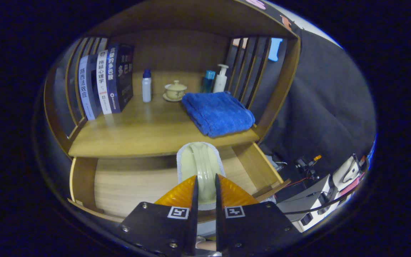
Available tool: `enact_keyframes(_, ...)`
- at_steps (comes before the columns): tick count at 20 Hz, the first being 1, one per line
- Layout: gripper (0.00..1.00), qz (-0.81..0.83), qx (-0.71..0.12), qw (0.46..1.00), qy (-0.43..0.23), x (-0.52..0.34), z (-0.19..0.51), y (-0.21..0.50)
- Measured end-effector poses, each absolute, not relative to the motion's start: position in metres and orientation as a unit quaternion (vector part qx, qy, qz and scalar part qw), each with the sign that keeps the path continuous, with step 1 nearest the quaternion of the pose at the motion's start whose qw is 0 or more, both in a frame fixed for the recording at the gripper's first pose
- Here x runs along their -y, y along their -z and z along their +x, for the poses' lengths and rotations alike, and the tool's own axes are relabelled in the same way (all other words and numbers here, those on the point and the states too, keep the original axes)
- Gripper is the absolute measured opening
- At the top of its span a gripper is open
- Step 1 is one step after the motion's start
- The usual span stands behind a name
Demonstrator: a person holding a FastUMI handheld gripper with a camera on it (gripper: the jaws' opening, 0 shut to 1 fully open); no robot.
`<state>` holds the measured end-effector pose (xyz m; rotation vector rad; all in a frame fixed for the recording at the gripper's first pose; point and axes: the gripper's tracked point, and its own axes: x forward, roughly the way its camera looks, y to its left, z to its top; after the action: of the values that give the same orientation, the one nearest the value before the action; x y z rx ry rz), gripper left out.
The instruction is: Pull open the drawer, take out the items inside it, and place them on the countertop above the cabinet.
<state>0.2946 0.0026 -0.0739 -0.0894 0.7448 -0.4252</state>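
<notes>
Held item: a pale cream brush-like thing with a white rim [201, 167], above the open drawer [127, 185].
Gripper [205, 189]: both fingers pinch the item's lower end.
Countertop [137, 132]: blue towel [218, 112] at its right front edge.
Back: books [105, 82] left, white bottle [146, 86], lidded cup [175, 90], pump bottle [221, 78].

A: Drawer [120, 185] state?
B: Pulled open below the countertop [145, 132], wooden floor bare on the left.
A: Item?
B: Pale cream ridged brush-like thing with a white rim [200, 166], held lengthwise over the open drawer, its near end between the fingers.
</notes>
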Motion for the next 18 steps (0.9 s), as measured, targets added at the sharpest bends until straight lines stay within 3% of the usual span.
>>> enact_keyframes(4,0.22,-0.008,-0.321,0.935,0.149,-0.033,0.347,0.07)
enact_keyframes(8,0.22,-0.022,-0.331,0.938,0.103,-0.051,0.386,0.089)
enact_keyframes(18,0.22,0.027,-0.248,0.967,0.057,-0.077,0.451,0.102)
